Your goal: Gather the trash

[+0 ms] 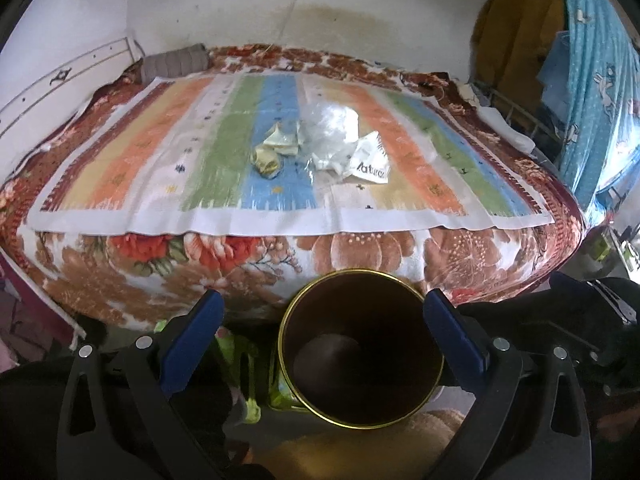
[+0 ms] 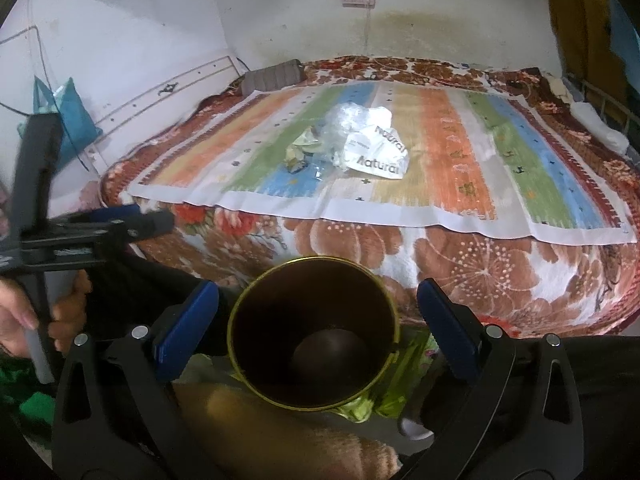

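Note:
A pile of trash lies mid-bed on a striped cloth (image 1: 160, 152): crumpled yellowish paper (image 1: 276, 148), clear plastic (image 1: 330, 128) and a white "Natural" wrapper (image 1: 370, 160); the wrapper (image 2: 378, 154) and the plastic (image 2: 344, 120) also show in the right wrist view. A dark round bin with a gold rim (image 1: 362, 352) (image 2: 314, 336) stands on the floor before the bed. My left gripper (image 1: 324, 324) is open above the bin, empty. My right gripper (image 2: 318, 316) is open above the bin, empty.
The bed has a floral blanket (image 1: 360, 252) and a grey pillow (image 1: 176, 62) at the back. A blue curtain (image 1: 592, 80) hangs at the right. Green wrappers (image 2: 404, 392) lie on the floor by the bin. The left gripper's body (image 2: 80, 232) shows at the left in the right wrist view.

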A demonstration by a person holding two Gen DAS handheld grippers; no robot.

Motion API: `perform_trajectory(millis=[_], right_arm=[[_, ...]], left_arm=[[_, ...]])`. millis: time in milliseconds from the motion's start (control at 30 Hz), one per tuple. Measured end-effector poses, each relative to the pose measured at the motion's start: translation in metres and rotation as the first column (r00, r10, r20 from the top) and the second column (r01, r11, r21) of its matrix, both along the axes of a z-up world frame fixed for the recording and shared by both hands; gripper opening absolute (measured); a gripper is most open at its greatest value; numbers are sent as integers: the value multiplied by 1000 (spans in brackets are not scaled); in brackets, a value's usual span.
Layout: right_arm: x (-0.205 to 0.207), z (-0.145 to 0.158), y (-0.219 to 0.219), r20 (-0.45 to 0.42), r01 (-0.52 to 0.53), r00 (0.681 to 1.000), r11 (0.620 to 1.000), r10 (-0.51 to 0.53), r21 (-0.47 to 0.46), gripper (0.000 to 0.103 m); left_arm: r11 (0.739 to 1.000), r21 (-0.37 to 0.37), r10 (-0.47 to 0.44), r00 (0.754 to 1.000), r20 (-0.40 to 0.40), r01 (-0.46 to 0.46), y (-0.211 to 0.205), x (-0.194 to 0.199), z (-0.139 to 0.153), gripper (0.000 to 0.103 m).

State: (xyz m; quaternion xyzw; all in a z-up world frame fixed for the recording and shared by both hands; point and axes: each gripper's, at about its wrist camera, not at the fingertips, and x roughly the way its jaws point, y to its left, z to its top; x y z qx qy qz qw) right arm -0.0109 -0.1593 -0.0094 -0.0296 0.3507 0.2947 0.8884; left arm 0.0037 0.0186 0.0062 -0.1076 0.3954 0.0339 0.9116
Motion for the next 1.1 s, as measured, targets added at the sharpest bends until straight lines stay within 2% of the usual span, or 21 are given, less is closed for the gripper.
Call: perform_trajectory(millis=[167,500,633,1100], right_arm=[[0,1,0,7,-1,1000,1000,0,6,94],[0,0,5,9,0,1000,1000,0,-20,94],[4,-1,4,-1,16,1000,1000,-16,-17,94],[6,-6,5,-22,17,1000,1000,-18,-16,94]], left_arm=[[999,5,-32,999,3,32,-6,-1,0,97],[1000,-11,-20,1000,5,20,-5,-1,0,97],[999,-50,-10,1000,-10,10,0,1,-1,97],[999,-38,8,1000,-11,-9,4,4,-1,97]])
